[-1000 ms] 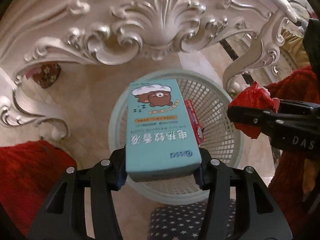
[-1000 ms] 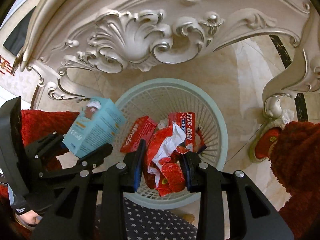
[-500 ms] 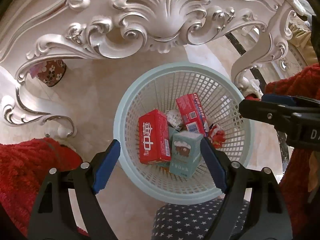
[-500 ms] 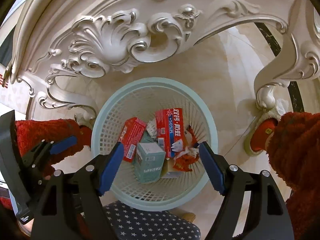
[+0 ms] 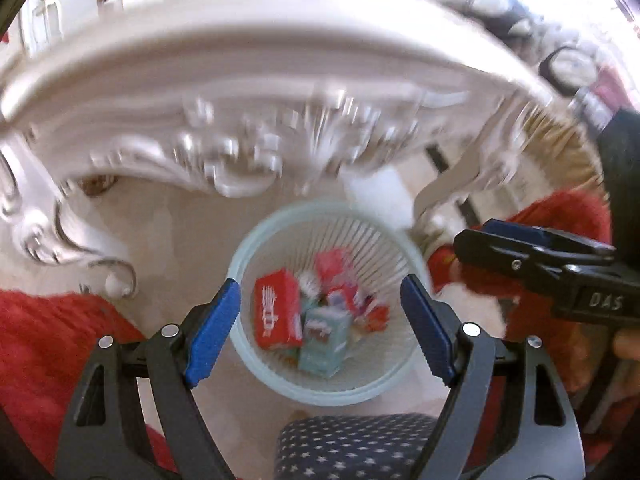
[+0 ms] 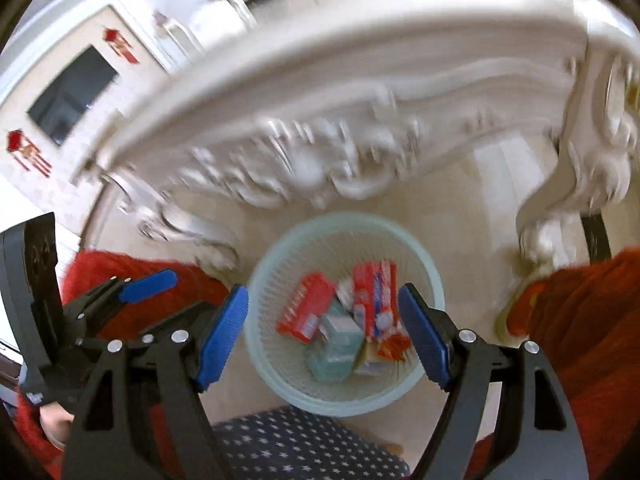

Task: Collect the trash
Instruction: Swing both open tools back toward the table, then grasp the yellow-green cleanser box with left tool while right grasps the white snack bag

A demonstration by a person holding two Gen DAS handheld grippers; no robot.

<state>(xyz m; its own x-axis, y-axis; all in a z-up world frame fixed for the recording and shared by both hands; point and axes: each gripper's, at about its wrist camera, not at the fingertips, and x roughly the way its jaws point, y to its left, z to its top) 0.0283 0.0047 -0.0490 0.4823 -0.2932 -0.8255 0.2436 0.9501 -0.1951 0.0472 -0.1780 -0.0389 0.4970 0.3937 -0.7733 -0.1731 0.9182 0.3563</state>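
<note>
A pale green mesh basket (image 5: pixel 256 364) stands on the floor under an ornate white table; it also shows in the right wrist view (image 6: pixel 434 280). Inside lie a teal box (image 5: pixel 326 340), a red box (image 5: pixel 276 314), a red-and-white box (image 6: pixel 374 292) and a crumpled red wrapper (image 6: pixel 394 346). My left gripper (image 5: pixel 320 326) is open and empty above the basket. My right gripper (image 6: pixel 322 330) is open and empty above it too. The right gripper shows at the right of the left wrist view (image 5: pixel 540 260). Both views are blurred.
The carved white table apron (image 5: pixel 240 152) arches over the basket, with a curved leg (image 6: pixel 560 216) at right. A navy star-patterned cushion (image 5: pixel 352 448) lies at the near edge. Red fuzzy sleeves (image 5: pixel 44 344) flank both sides. A dark screen (image 6: pixel 72 96) hangs on the far wall.
Both grippers opened and dropped the teal box and the red wrapper into the basket. Both have since risen, so the basket looks smaller and the table top is in view.
</note>
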